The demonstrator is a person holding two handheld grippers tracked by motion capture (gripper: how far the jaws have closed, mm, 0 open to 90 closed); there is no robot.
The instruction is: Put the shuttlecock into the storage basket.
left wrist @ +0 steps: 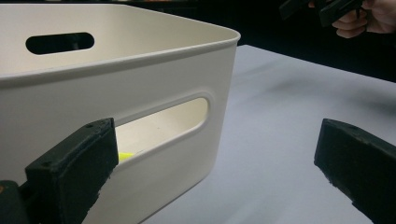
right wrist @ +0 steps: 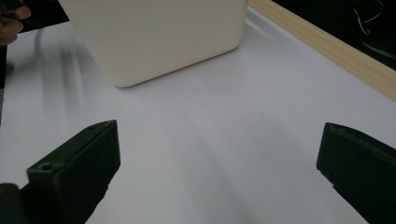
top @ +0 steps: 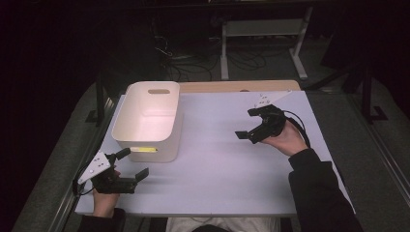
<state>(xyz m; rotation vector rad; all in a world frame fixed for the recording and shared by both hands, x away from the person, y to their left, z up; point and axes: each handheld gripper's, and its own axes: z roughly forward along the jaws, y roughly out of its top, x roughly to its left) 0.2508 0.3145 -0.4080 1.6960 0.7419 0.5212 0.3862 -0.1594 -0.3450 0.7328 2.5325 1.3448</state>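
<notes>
White bin (top: pixel 147 121) stood at table's (top: pixel 217 164) left part, yellow thing (top: pixel 143 150) visible through handle slot; no readable writing. Left gripper (top: pixel 129 164) near bin front, jaws wide apart, empty. Right gripper (top: pixel 247 123) wide apart, empty, well apart from bin.

A cream-white plastic bin (top: pixel 148 121) stands upright on the pale table, left of centre in the high view, open at the top, with rounded corners and a slot handle cut in each end wall. In the left gripper view it takes up the left half, and a bit of something yellow (left wrist: pixel 125 156) shows through its near handle slot; what it is cannot be told.
</notes>
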